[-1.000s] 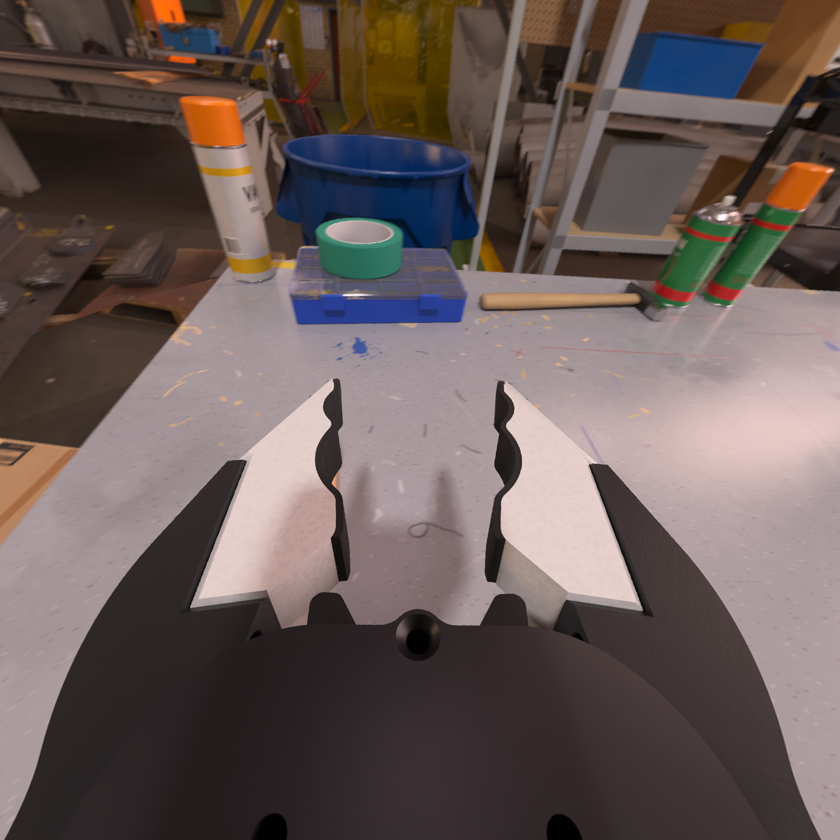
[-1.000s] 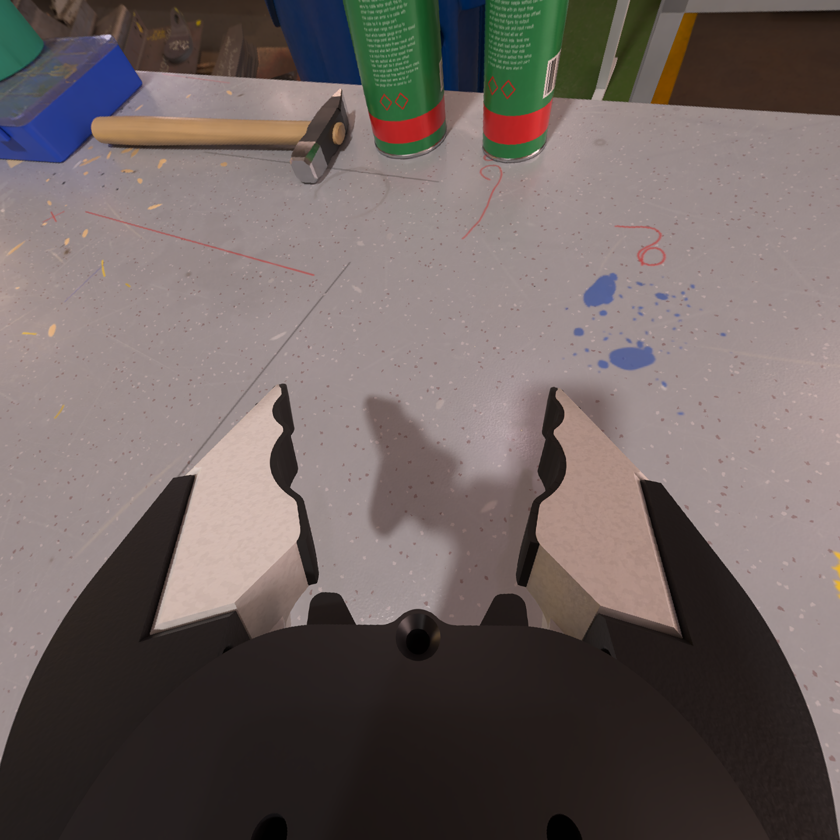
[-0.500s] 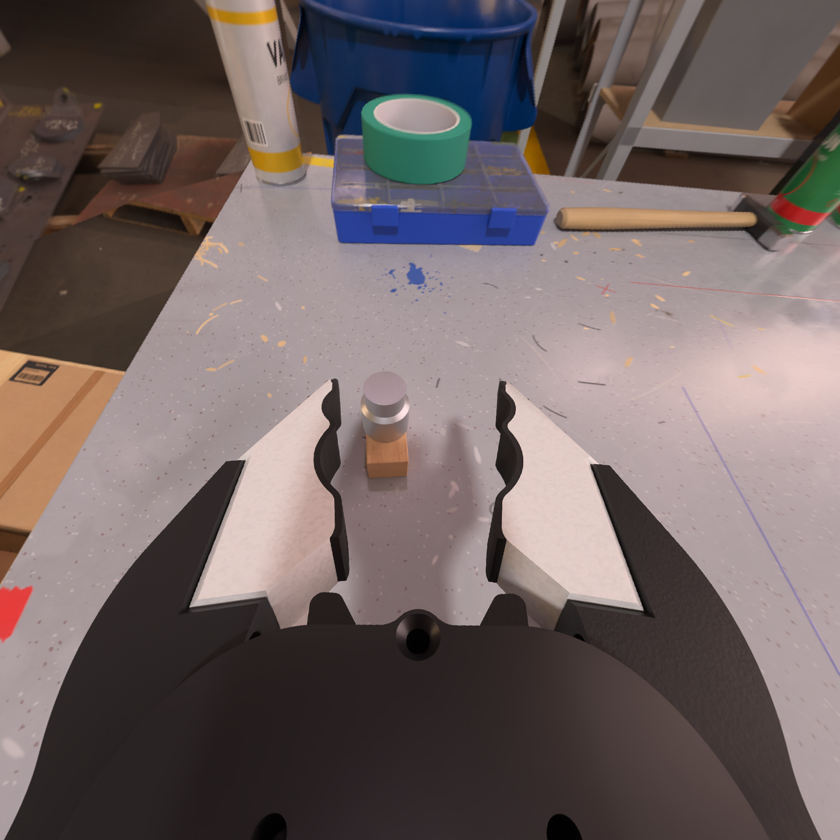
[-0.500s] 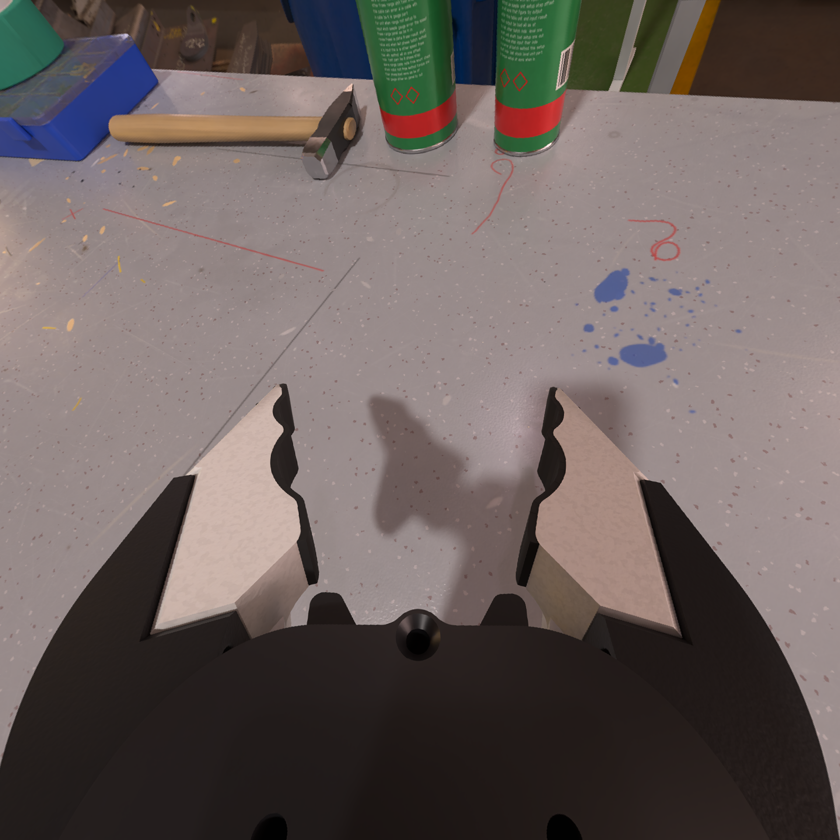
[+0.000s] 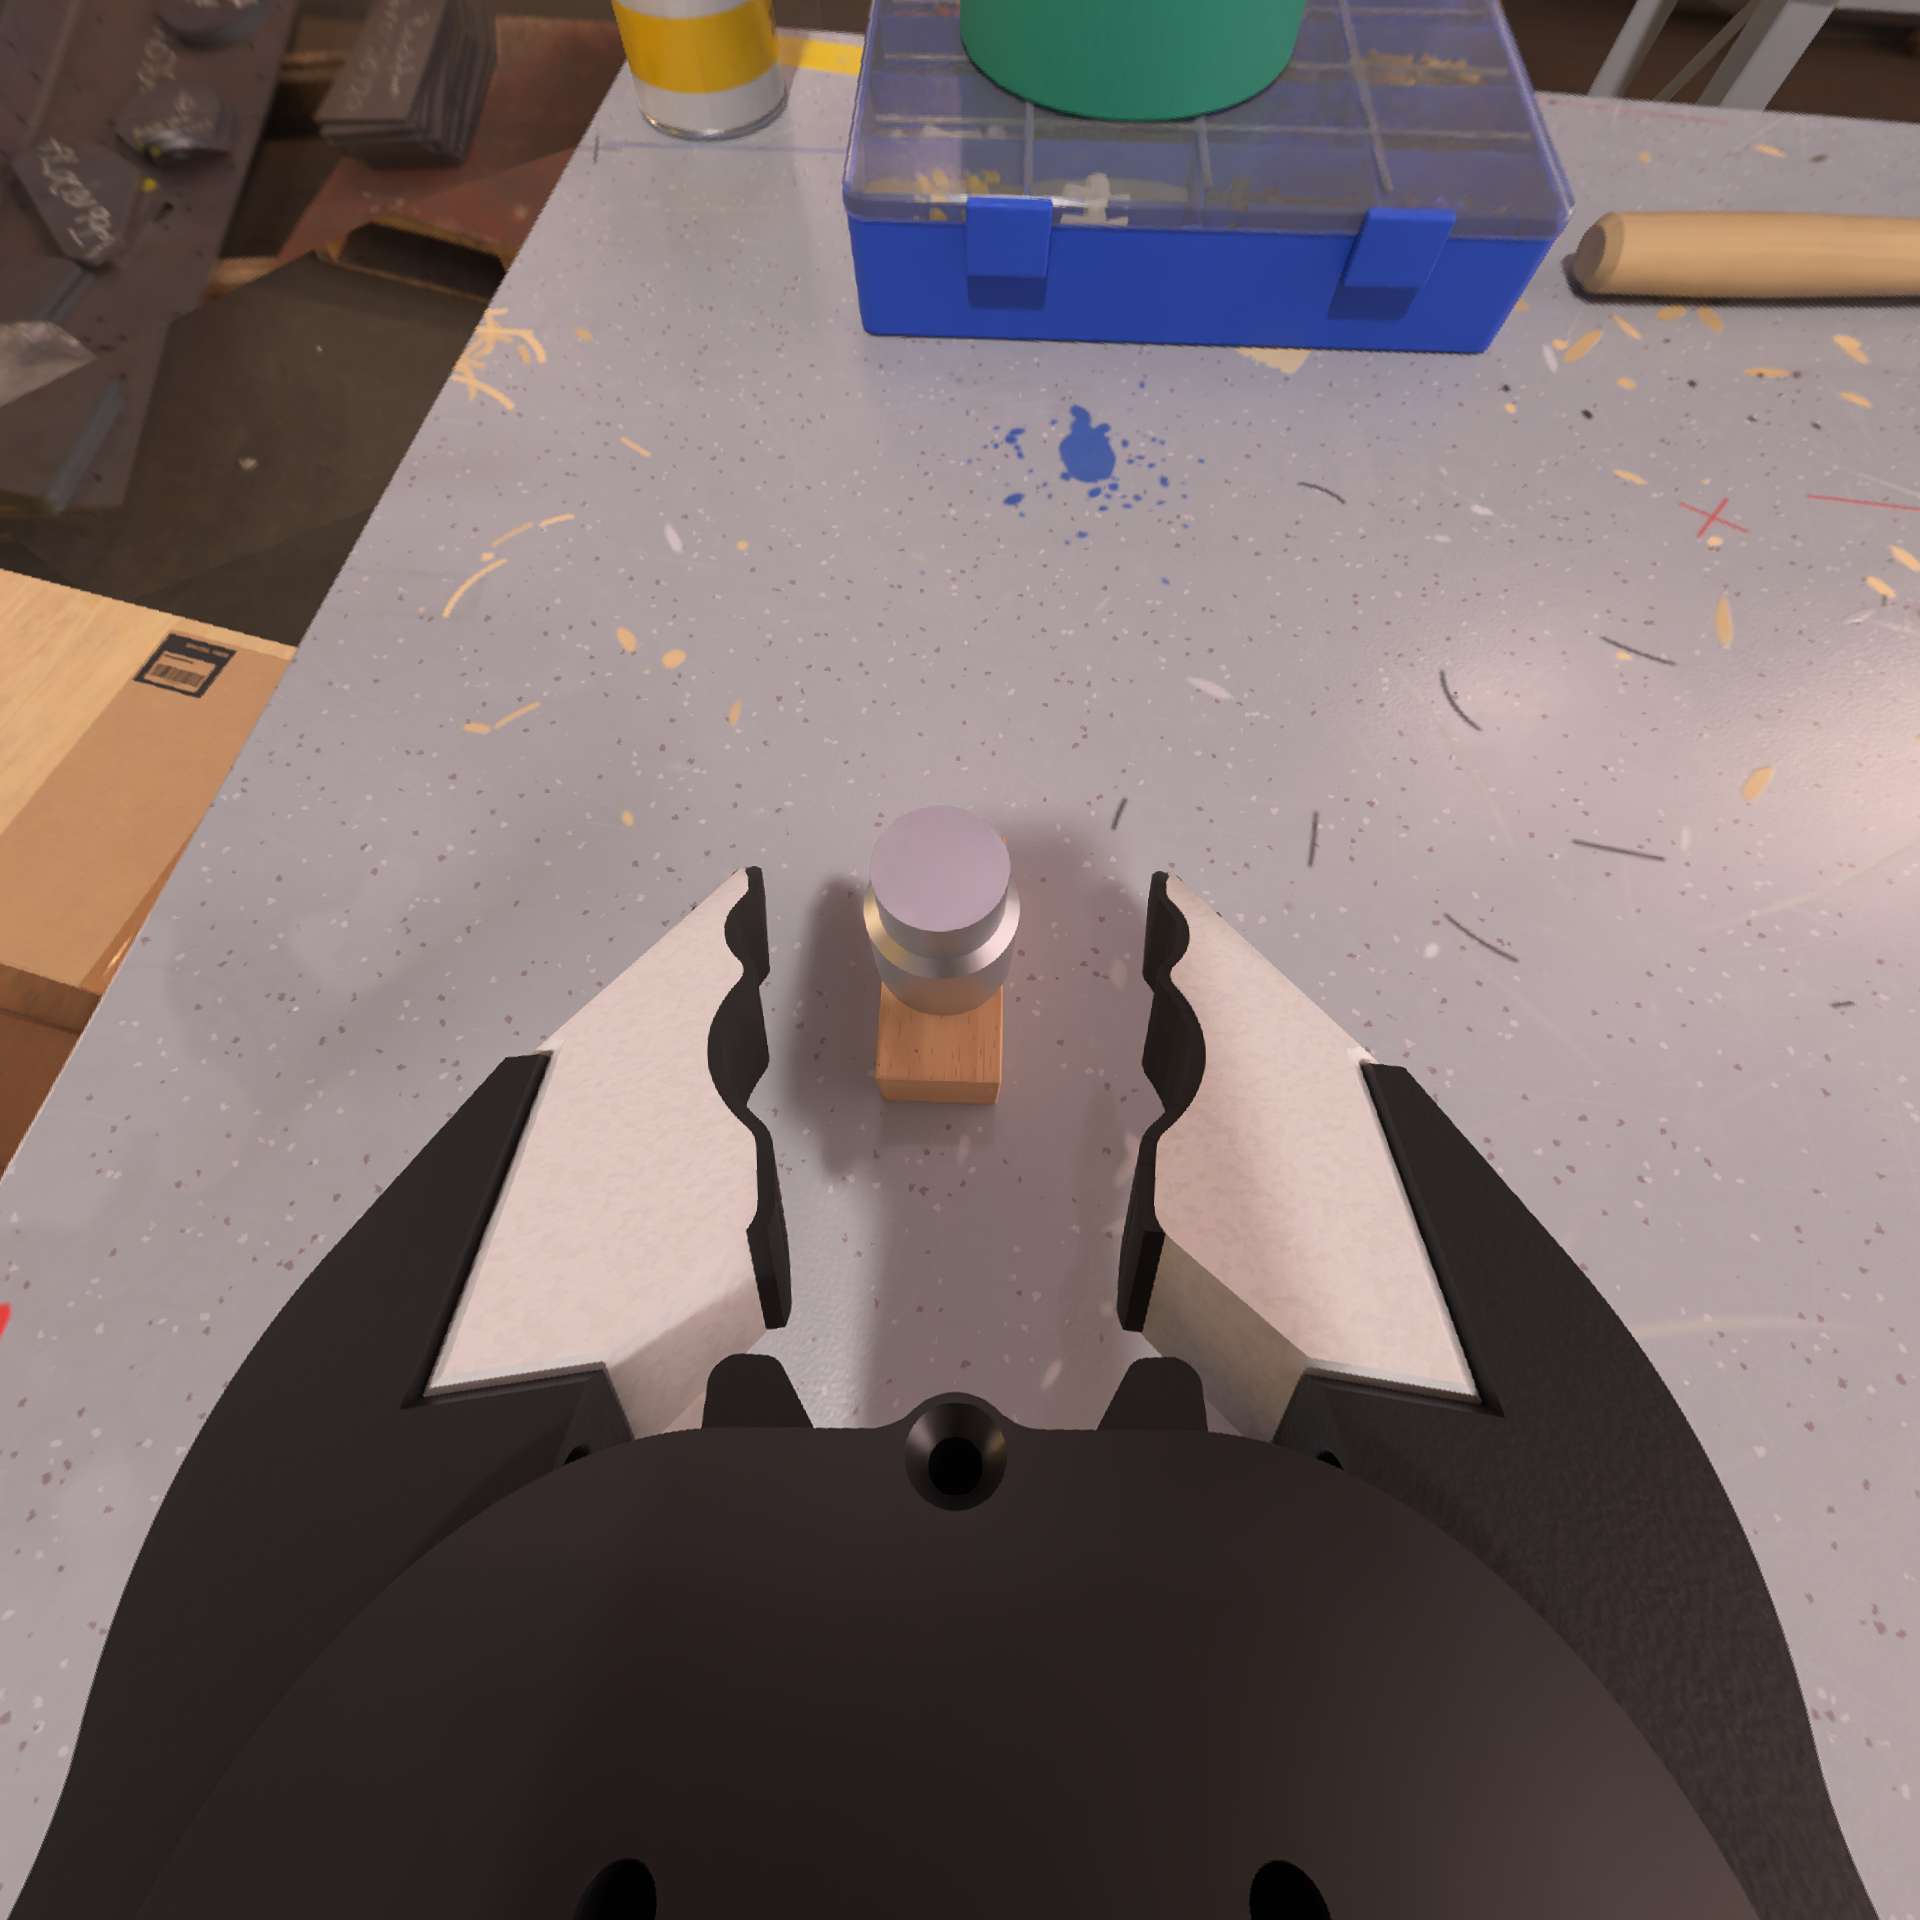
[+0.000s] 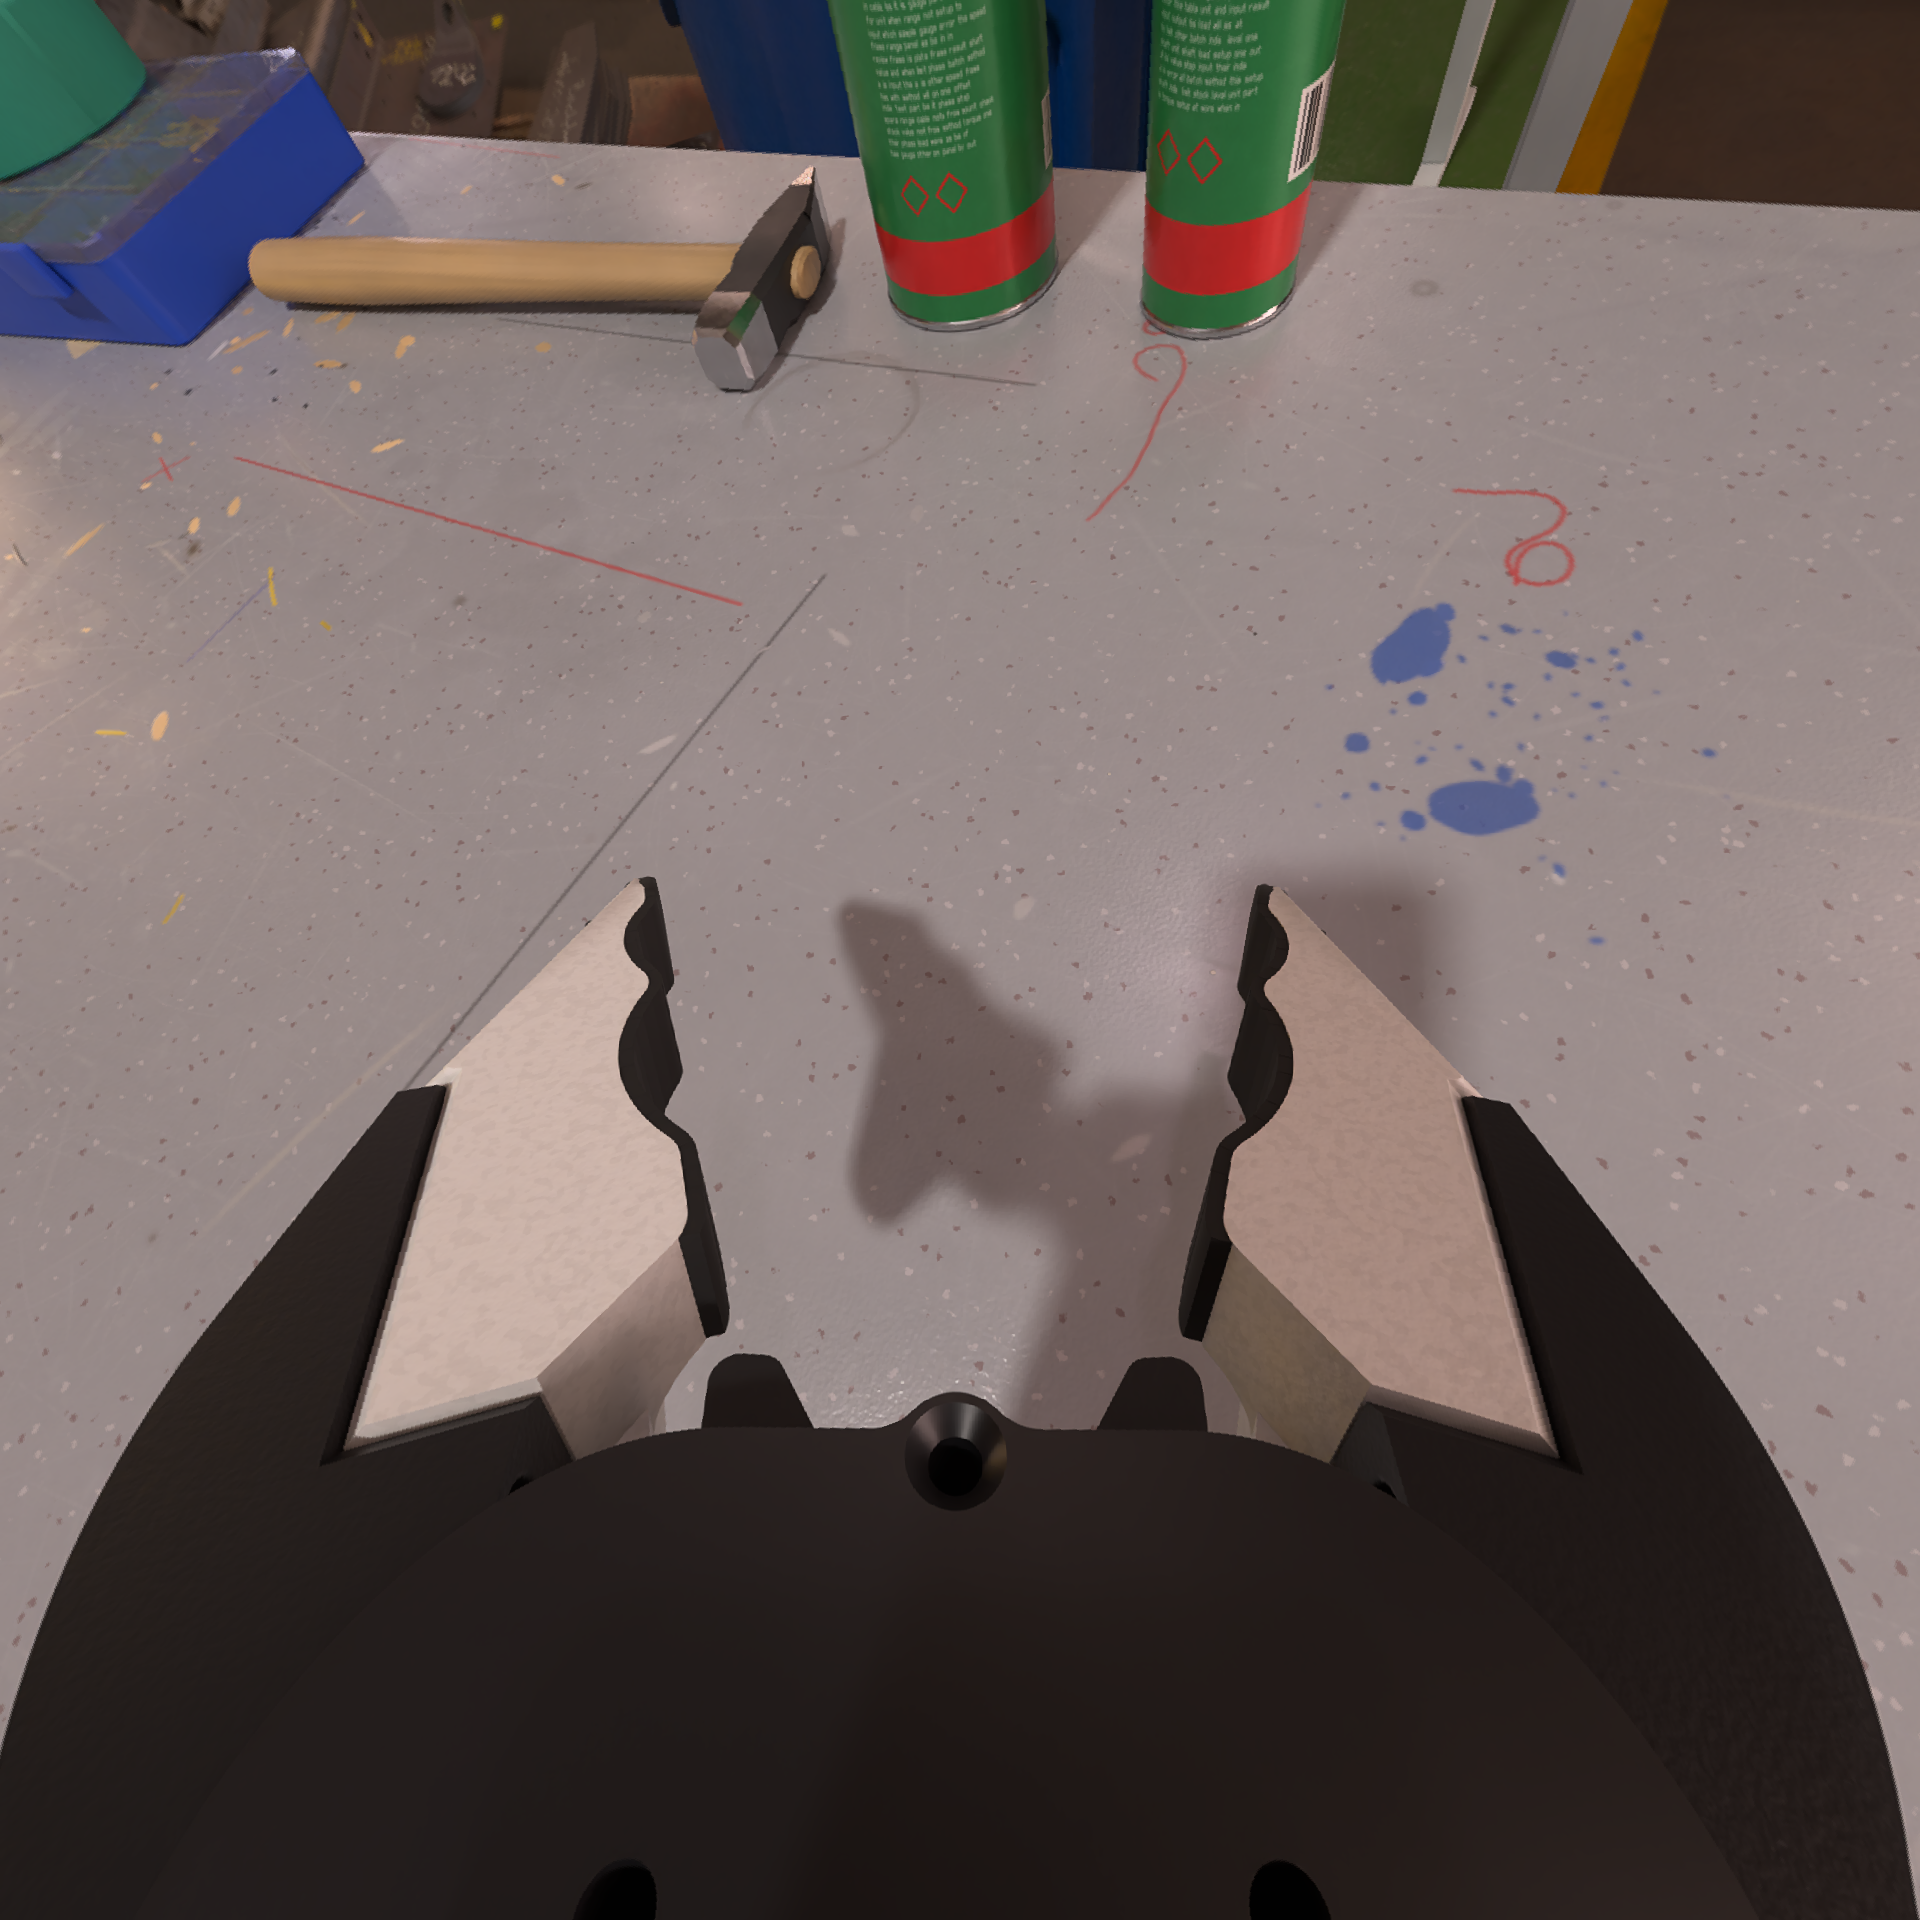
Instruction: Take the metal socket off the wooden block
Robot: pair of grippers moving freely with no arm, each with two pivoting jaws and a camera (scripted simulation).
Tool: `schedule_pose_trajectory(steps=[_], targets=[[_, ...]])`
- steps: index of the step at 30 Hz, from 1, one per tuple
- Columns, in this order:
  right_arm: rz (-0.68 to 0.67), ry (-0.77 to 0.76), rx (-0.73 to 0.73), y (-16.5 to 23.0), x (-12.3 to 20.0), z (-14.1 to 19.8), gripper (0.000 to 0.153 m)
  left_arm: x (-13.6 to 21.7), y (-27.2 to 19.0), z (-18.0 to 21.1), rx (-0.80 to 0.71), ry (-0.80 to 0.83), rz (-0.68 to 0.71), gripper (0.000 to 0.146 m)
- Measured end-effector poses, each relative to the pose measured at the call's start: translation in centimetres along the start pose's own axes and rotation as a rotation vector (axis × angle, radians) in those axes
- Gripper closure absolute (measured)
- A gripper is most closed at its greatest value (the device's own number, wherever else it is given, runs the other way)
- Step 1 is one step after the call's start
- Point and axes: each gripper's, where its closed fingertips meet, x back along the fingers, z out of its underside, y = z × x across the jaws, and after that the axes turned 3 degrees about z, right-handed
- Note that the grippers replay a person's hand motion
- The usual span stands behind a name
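While socket (image 5: 940, 914) tops block (image 5: 938, 1055), left gripper (image 5: 954, 883) gapes.

A stepped cylindrical socket of brushed silver metal (image 5: 940, 914) stands upright on a small rectangular block of light-coloured wood (image 5: 938, 1051). Its flat round top face is pale and matte; below that the body widens by a shoulder into a broader lower part whose base rests on the block's top. The socket is slightly wider than the block and overhangs it at the sides. The block sits flat on the speckled grey counter (image 5: 1351, 790), its near face square to the left wrist view. Neither appears in the right wrist view.
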Motion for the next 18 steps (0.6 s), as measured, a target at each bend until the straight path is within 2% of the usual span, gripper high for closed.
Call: schedule_pose_trajectory(steps=[5,9,12,18], targets=[[-0.004,0.005,-0.001,0.0,0.0,0.1,0.043,-0.9,0.1,0.5,0.004,0.046,0.012,0.082],[-0.002,0.0,0.0,-0.1,0.1,0.0,0.043,-1.4,0.3,1.0,-0.005,0.081,0.022,0.103],[-0.002,-0.003,-0.004,-0.1,0.1,0.0,0.043,-1.3,0.4,1.0,-0.001,0.088,0.028,0.113],[-0.006,0.004,-0.001,0.0,-0.1,0.1,0.043,-0.4,0.7,0.1,-0.006,0.052,0.013,0.113]])
